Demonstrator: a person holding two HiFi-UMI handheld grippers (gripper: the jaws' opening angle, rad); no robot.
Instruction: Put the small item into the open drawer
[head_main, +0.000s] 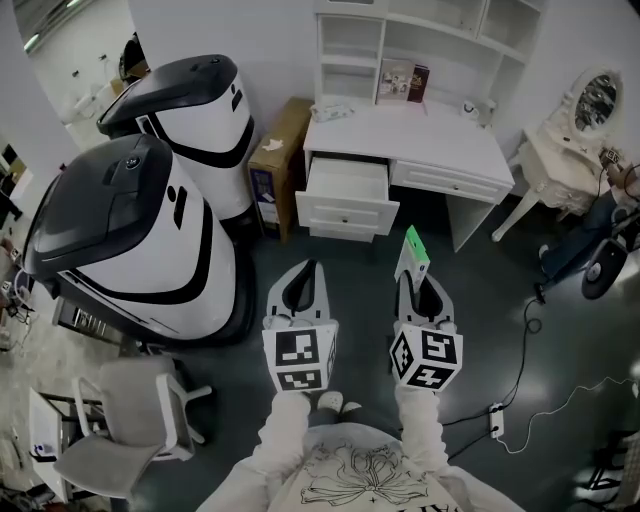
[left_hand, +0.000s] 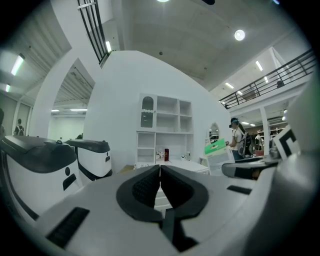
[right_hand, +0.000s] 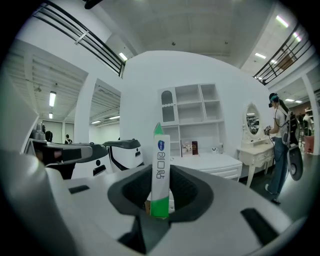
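Small item (right_hand: 160, 165) | slim white box, green ends | upright in right tongs (head_main: 419, 277)

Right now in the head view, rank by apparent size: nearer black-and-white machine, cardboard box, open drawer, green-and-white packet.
1. nearer black-and-white machine, clearly the largest.
2. cardboard box and open drawer: they look about alike, so no ranking between them.
3. green-and-white packet, smallest though nearest, held in the right claw.

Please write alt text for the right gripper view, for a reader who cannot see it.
The right gripper holds a narrow white and green box upright between its jaws. Behind it are a white desk with shelves, a black and white machine at the left, and a person at the far right.
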